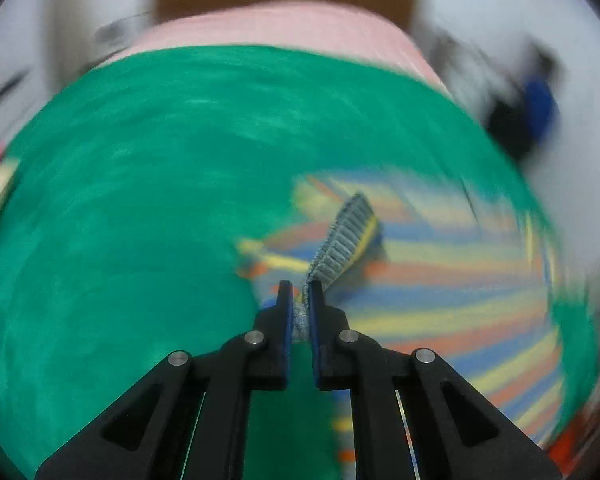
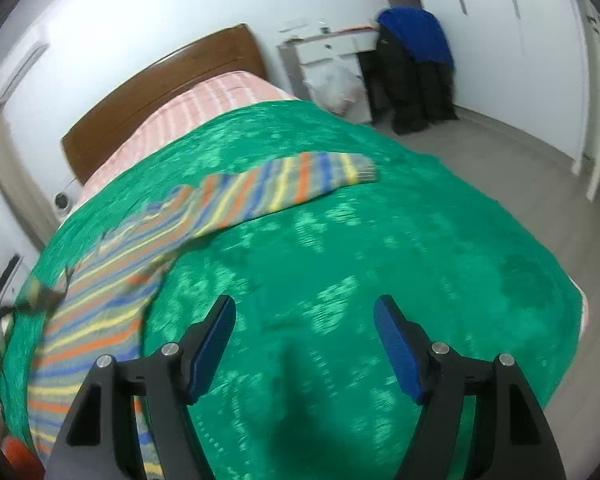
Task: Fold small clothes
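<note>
The left gripper (image 1: 300, 292) is clamped on the grey ribbed cuff (image 1: 348, 236) of a striped sweater (image 1: 440, 300); the knit is pinched between the blue pads and the cuff stands up past the fingertips. The rest of the sweater, in yellow, orange and blue stripes, spreads to the right of that gripper over a green blanket (image 1: 140, 200), blurred in this view.

The right gripper (image 2: 304, 344) has its jaws apart with nothing between them, only blanket (image 2: 340, 240) showing in the gap. The sweater (image 2: 100, 320) lies to its left, with one sleeve (image 2: 280, 188) stretched across the blanket toward the far side of the bed, ending in a grey cuff (image 2: 366, 172).

Beyond the blanket a pink striped sheet (image 2: 204, 104) covers the bed up to a brown headboard (image 2: 160, 88). In the far corner a person in a blue top (image 2: 420, 32) bends at a white cabinet (image 2: 328, 48), with a plastic bag (image 2: 336, 88) on the floor beside it.
</note>
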Action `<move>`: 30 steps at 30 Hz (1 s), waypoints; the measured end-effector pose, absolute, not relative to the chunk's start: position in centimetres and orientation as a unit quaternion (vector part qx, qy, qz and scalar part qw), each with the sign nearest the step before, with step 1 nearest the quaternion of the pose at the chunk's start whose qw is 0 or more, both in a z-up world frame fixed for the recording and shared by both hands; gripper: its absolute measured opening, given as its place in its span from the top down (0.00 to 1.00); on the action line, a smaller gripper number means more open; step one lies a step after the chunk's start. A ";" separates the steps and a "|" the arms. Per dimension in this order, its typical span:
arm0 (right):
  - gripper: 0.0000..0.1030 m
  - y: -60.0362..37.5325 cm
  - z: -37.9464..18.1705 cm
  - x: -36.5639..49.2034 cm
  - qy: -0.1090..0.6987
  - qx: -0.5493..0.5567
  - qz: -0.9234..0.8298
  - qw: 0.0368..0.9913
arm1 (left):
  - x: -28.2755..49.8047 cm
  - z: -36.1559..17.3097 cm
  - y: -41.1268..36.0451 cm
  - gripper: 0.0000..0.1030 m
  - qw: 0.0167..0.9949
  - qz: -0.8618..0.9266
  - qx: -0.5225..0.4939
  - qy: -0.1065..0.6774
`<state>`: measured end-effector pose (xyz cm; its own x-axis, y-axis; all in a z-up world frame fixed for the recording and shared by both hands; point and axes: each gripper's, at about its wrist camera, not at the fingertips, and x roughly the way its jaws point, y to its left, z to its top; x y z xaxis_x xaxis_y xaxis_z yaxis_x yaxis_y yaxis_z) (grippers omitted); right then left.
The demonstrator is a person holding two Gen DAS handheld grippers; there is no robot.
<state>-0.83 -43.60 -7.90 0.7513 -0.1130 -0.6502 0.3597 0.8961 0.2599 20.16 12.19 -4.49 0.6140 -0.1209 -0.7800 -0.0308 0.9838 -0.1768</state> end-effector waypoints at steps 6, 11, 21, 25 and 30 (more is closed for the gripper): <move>0.31 -43.5 -8.2 -0.6 0.325 0.188 -0.123 0.919 | 19.8 -7.2 25.4 0.95 0.848 0.185 -0.212 0.449; 0.31 -44.5 -9.0 -1.4 0.326 0.222 -0.137 0.908 | 19.2 -12.2 26.7 0.95 0.814 0.211 -0.249 0.481; 0.31 -44.5 -9.2 -1.4 0.329 0.222 -0.143 0.906 | 18.0 -12.5 26.4 0.75 0.817 0.235 -0.202 0.487; 0.31 -44.6 -9.1 -1.4 0.335 0.226 -0.143 0.904 | 15.0 -10.2 25.4 0.32 0.843 0.247 -0.126 0.461; 0.30 -43.9 -6.6 0.7 0.364 0.175 -0.110 0.908 | 15.4 -5.2 20.8 0.11 0.880 0.115 -0.058 0.458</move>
